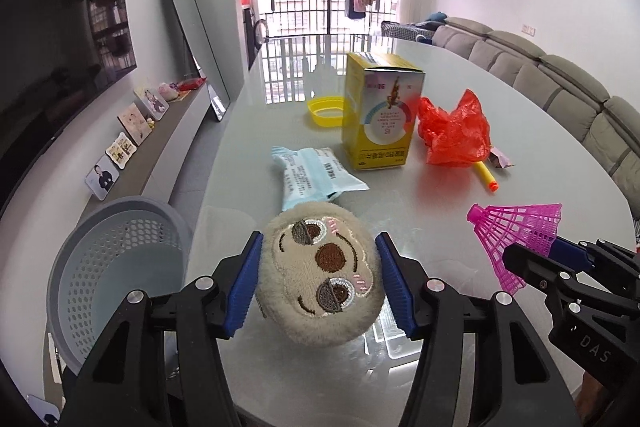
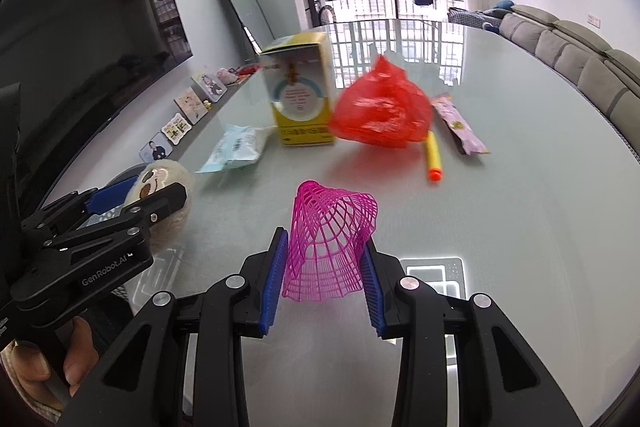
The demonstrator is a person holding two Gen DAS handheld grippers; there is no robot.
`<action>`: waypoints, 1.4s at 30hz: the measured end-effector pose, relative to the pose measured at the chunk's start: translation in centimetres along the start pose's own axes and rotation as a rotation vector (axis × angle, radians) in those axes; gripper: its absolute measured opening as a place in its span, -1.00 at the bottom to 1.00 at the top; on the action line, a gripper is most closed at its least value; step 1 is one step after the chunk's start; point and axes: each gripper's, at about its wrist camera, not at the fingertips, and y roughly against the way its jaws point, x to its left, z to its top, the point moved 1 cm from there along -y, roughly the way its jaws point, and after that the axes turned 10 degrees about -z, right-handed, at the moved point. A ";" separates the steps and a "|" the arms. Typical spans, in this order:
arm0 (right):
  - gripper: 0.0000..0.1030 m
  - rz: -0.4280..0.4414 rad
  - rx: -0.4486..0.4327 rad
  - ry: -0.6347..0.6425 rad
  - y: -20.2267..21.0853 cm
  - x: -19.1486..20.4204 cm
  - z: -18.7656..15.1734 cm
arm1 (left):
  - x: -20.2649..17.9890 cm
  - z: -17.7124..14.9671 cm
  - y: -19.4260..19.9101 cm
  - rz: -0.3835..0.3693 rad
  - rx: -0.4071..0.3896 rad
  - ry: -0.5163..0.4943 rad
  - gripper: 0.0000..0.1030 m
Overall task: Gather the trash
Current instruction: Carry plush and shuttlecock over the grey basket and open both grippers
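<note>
- Plush toy (image 1: 320,273), round and beige with a stitched face, sits squeezed between the blue pads of the left gripper (image 1: 318,285), above the near edge of the table (image 1: 440,195).
- Pink shuttlecock (image 2: 330,245) is clamped by its skirt between the pads of the right gripper (image 2: 325,279), also over the table.
- Grey basket (image 1: 116,275) stands just beside the table, at the left of the plush toy.
- On the table lie a yellow box (image 1: 380,111) standing upright, a red plastic bag (image 1: 454,131) touching it, a pale blue wrapper (image 1: 316,173), a yellow foam dart (image 1: 486,177) and a yellow ring (image 1: 326,111) behind the box.
</note>
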 end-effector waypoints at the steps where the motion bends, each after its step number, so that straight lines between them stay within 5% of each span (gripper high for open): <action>1: -0.33 0.006 -0.003 0.009 0.0 0.8 0.1 | 0.7 0.0 0.4 0.008 -0.006 0.007 0.08; 26: -0.33 0.236 0.015 0.305 -4.0 22.5 3.0 | 19.9 -4.4 3.5 0.265 0.005 0.240 0.08; 42: -0.33 0.278 0.069 0.394 -7.5 27.4 3.1 | 23.8 -6.3 3.1 0.306 0.061 0.296 0.08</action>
